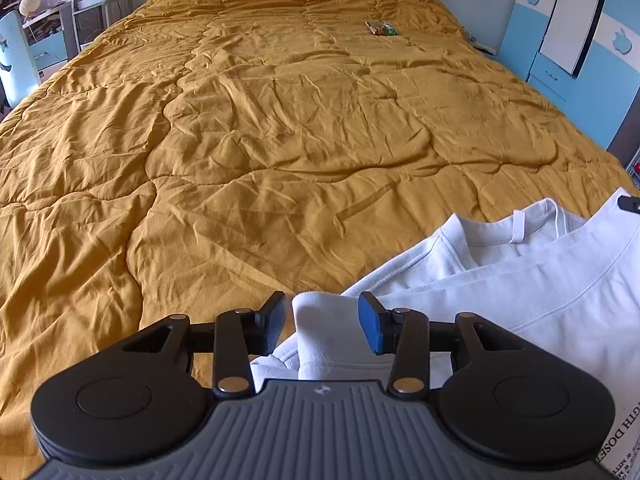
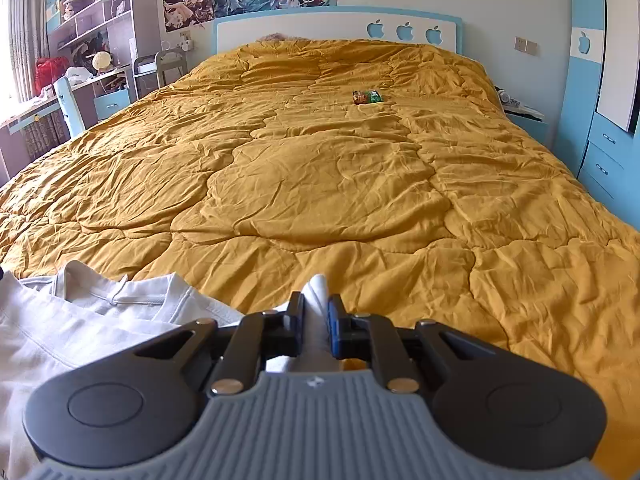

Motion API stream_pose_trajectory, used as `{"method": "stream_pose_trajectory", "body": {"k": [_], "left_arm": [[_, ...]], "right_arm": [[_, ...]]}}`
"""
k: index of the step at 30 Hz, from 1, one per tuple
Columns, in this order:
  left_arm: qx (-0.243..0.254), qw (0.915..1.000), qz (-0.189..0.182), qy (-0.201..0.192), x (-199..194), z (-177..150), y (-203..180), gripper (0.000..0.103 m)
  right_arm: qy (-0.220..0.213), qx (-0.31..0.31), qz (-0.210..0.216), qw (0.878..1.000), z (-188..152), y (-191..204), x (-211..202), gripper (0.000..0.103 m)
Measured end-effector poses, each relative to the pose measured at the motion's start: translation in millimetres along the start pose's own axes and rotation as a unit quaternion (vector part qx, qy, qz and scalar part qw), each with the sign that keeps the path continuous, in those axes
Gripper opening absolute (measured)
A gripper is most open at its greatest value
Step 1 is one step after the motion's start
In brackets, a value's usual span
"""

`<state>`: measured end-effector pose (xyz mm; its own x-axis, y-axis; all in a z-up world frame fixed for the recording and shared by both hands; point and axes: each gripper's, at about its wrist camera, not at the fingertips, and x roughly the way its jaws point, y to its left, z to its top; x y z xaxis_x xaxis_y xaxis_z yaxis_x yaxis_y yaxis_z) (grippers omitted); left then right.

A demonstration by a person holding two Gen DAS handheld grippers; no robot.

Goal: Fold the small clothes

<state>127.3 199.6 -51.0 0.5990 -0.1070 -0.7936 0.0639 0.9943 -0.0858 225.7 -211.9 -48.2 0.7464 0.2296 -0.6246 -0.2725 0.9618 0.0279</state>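
Observation:
A white sweatshirt (image 1: 520, 272) lies at the near edge of a bed with a mustard-yellow quilt (image 1: 280, 140). In the left wrist view my left gripper (image 1: 322, 322) has its jaws apart, with a bunched white sleeve cuff (image 1: 324, 328) standing between them; the pads do not press it. In the right wrist view the sweatshirt (image 2: 80, 328) spreads to the left and my right gripper (image 2: 314, 324) is shut on a thin fold of its white fabric (image 2: 316, 292), which sticks up between the pads.
A small green and brown snack packet (image 1: 382, 29) lies far up the quilt, also in the right wrist view (image 2: 367, 97). A white-and-blue headboard (image 2: 336, 28) is at the back, a desk and shelves (image 2: 80, 60) left, a blue wardrobe (image 2: 600, 120) right.

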Motion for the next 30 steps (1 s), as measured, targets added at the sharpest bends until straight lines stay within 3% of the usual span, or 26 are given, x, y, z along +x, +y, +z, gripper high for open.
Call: {"method": "stream_pose_trajectory", "body": {"k": [2,4,7,13,21,25,30], "left_arm": [[0.006,0.9997,0.021,0.010,8,-3,-2,0.049],[-0.003,0.9997,0.017,0.018,12,-5,1,0.049],[-0.024,0.9996,-0.015,0.002,7,-9,5,0.004],[-0.023,0.9991,-0.027,-0.022,-7,-5,4,0.003],[-0.021,0.9986,-0.032,-0.037,-20,11,8,0.003],[-0.017,0.9989,-0.025,-0.035,-24,20,13,0.003],[-0.035,0.9986,-0.012,-0.037,-20,24,20,0.003]], "right_arm": [[0.002,0.002,-0.001,1.000,0,0,0,0.007],[0.002,0.000,-0.003,1.000,0,1,0,0.007],[0.005,-0.005,-0.005,1.000,-1,2,2,0.007],[0.008,0.005,-0.006,1.000,-3,1,3,0.007],[-0.025,-0.003,-0.003,1.000,2,5,-7,0.006],[-0.054,0.004,-0.001,0.999,9,5,-17,0.006],[-0.059,0.017,-0.002,0.998,15,1,-5,0.006]]}}
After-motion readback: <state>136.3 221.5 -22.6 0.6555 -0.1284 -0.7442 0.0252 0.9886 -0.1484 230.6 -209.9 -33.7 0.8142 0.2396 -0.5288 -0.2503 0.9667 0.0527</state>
